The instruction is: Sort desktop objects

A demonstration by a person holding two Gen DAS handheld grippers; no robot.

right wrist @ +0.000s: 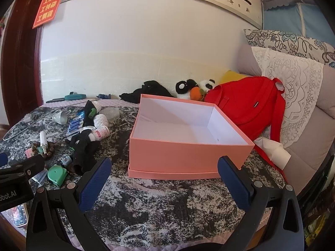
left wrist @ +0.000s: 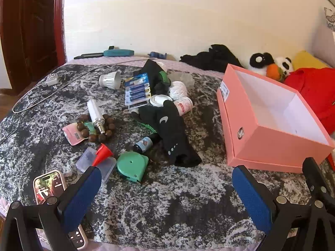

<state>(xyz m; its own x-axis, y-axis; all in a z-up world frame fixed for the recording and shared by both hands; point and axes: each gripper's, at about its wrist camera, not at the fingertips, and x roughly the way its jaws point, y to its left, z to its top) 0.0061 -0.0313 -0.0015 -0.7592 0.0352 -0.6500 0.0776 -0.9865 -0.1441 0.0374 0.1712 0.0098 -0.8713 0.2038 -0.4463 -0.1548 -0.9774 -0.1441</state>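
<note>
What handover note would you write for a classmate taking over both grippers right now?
Left gripper: open, holding nothing.
Right gripper: open, holding nothing, facing the pink box.
Box: open, nothing visible inside.
Clutter lies left of the box: green tape measure, black socks, battery pack, bead bracelet, red cone, phone.
Done: nothing sorted.
Left: everything.
</note>
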